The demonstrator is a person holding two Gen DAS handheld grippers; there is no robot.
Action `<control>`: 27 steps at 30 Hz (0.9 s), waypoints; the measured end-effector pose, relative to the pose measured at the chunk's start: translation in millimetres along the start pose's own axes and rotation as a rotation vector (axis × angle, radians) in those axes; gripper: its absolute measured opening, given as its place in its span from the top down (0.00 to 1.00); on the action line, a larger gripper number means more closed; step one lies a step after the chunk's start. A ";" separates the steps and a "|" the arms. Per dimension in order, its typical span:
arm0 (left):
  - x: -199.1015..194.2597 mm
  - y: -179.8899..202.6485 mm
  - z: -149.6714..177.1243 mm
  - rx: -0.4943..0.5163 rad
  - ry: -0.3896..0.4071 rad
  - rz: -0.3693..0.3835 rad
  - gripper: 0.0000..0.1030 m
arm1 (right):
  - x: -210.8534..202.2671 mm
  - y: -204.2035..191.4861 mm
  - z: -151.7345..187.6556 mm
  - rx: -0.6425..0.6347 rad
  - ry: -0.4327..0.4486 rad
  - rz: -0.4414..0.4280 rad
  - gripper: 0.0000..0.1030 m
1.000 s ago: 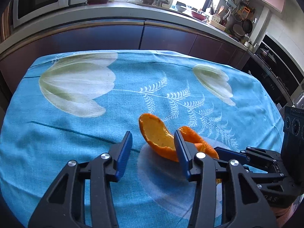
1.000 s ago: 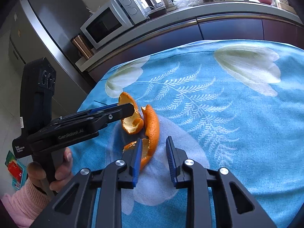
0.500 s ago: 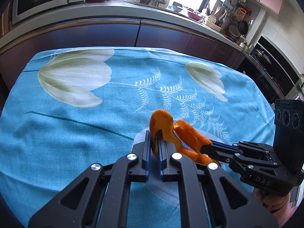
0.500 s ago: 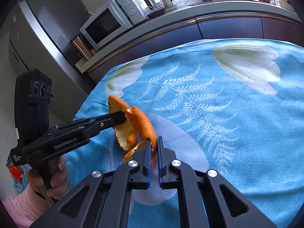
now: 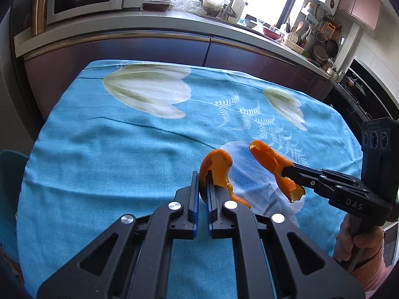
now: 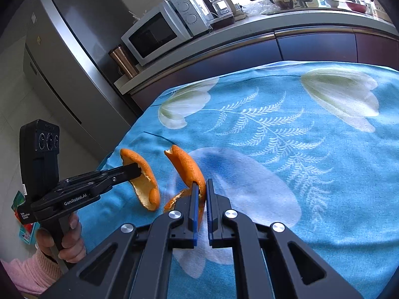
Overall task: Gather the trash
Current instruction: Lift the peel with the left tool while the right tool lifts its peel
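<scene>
My left gripper [image 5: 202, 174] is shut on a curled piece of orange peel [image 5: 217, 167] and holds it above the blue flowered tablecloth [image 5: 112, 149]. My right gripper [image 6: 201, 183] is shut on a second piece of orange peel [image 6: 187, 168], also lifted off the cloth. In the left wrist view the right gripper [image 5: 286, 169] enters from the right with its peel [image 5: 273, 163]. In the right wrist view the left gripper [image 6: 138, 168] enters from the left with its peel [image 6: 144, 182]. The two pieces hang apart.
Dark kitchen cabinets [image 5: 174, 49] run along the table's far side, with a microwave [image 6: 162, 32] on the counter. A steel fridge [image 6: 74, 62] stands at the left. A teal container edge [image 5: 10, 174] shows past the table's left side.
Both grippers closed on the peel pieces, which lay together on the cloth, and lifted them. The two pieces have since pulled apart, with the left one moved left.
</scene>
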State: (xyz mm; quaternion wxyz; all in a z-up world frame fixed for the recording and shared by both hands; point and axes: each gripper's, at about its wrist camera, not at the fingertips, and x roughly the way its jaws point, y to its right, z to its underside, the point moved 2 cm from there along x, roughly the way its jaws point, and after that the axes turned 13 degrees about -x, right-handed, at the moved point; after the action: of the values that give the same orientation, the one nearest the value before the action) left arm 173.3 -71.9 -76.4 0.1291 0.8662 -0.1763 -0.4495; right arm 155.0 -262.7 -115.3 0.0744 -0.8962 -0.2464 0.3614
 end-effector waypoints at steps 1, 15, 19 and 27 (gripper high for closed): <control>-3.8 -3.3 1.7 -0.002 0.007 -0.011 0.95 | 0.2 -2.8 -0.5 -0.003 0.003 -0.007 0.95; -47.2 -47.7 23.9 -0.072 0.056 -0.073 0.95 | 15.2 -46.2 -2.9 -0.050 0.007 -0.092 0.95; -57.9 -54.6 27.4 -0.083 0.074 -0.084 0.95 | 17.8 -56.9 -4.0 -0.065 0.004 -0.114 0.95; -78.9 -70.9 33.3 -0.110 0.106 -0.102 0.95 | 27.1 -75.7 -7.0 -0.086 -0.005 -0.142 0.95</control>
State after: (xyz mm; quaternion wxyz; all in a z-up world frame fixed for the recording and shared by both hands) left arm 117.2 23.3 -64.4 0.1628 0.8881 -0.0999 -0.4180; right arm 147.2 -183.3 -103.2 0.0604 -0.8778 -0.3249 0.3466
